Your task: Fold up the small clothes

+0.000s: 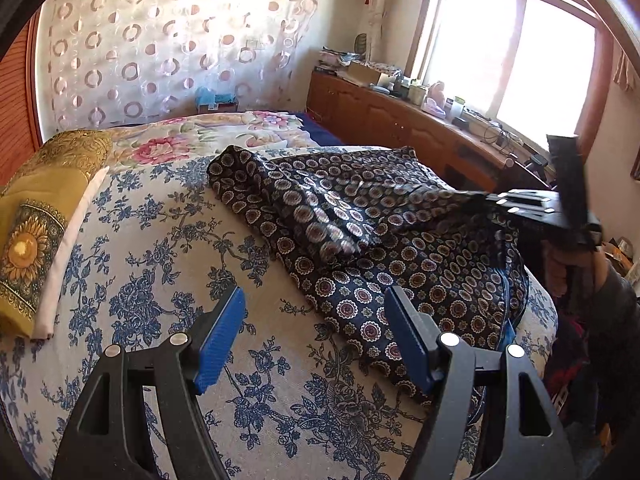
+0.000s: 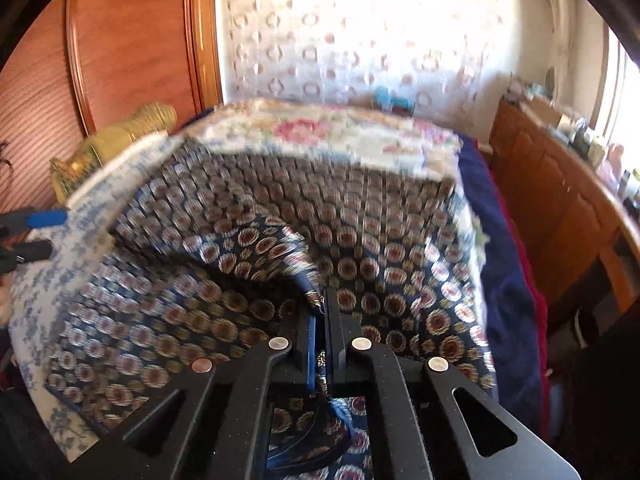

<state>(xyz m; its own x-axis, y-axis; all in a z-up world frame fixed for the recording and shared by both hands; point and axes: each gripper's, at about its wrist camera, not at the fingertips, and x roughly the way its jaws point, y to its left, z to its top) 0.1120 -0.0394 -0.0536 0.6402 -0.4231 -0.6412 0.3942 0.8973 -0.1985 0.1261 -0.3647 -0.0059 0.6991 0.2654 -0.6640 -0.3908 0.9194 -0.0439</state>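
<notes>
While the dark patterned garment [image 1: 360, 240] lies spread across the bed [image 1: 168, 240], on a sheet printed with blue flowers, the right tool [image 2: 322, 312] has its fingers pressed together on a blue-trimmed edge of that cloth, pinching it and lifting a ridge of fabric off the sheet toward the bed's right side. Seen from the left wrist, the same right tool [image 1: 516, 204] appears at the far right with the cloth drawn up into it and a hand [image 1: 560, 272] below it. The left tool [image 1: 316, 336] hangs over the sheet with its blue pads [image 1: 222, 340] spread wide and nothing between them (its right finger is just over the garment's near edge). A gold pillow [image 1: 44, 220] rests at the bed's left, and a wooden cabinet [image 1: 400, 120] runs under the window [image 1: 512, 52].
</notes>
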